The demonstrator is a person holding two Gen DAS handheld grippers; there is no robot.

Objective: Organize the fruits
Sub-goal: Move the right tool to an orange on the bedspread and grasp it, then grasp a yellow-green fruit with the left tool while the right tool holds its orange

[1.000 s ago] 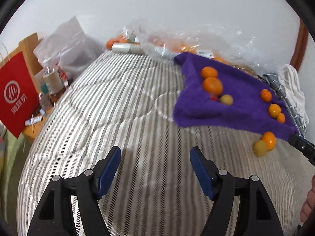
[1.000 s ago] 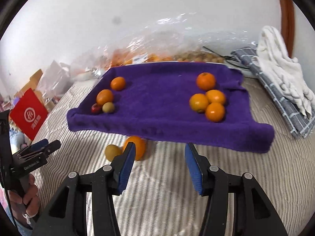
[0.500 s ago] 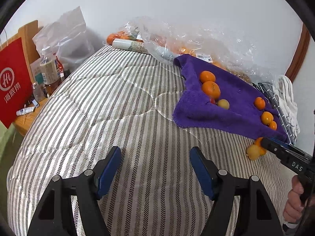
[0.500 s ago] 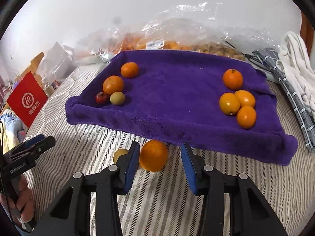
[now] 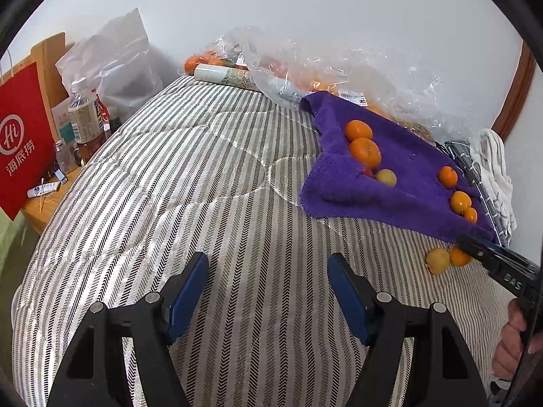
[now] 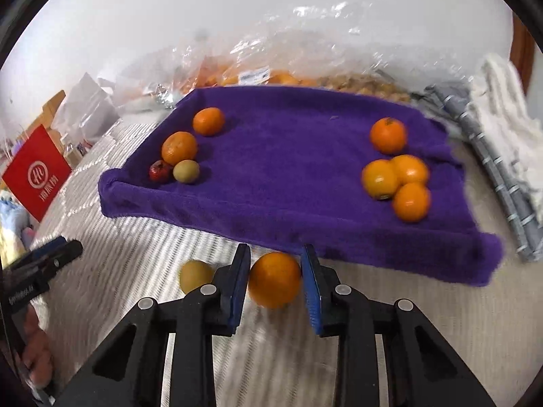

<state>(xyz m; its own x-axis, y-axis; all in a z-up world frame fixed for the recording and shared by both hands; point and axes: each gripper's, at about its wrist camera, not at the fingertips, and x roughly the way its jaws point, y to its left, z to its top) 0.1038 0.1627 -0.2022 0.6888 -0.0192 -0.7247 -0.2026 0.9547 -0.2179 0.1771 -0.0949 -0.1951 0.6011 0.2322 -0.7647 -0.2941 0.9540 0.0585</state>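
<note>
A purple towel [image 6: 288, 169] lies on the striped bed and carries several oranges [image 6: 395, 176], a yellow-green fruit [image 6: 186, 171] and a small red fruit [image 6: 159, 171]. My right gripper [image 6: 275, 279] has its blue pads on both sides of an orange [image 6: 274, 279] on the bed just in front of the towel. A yellow fruit [image 6: 195, 275] lies to the left of that orange. My left gripper [image 5: 268, 293] is open and empty over the bare striped cover. In the left wrist view the towel [image 5: 400, 176] is at the right and the right gripper [image 5: 475, 251] covers part of the orange [image 5: 458, 257].
Clear plastic bags of fruit [image 6: 271, 68] lie behind the towel by the wall. A grey checked cloth and a white towel [image 6: 502, 118] lie at the right. A red paper bag [image 5: 23, 135] and bottles [image 5: 85, 118] stand beside the bed at the left.
My right gripper has moved forward around the loose orange and narrowed until its pads reach the fruit. My left gripper has stayed open over the bed.
</note>
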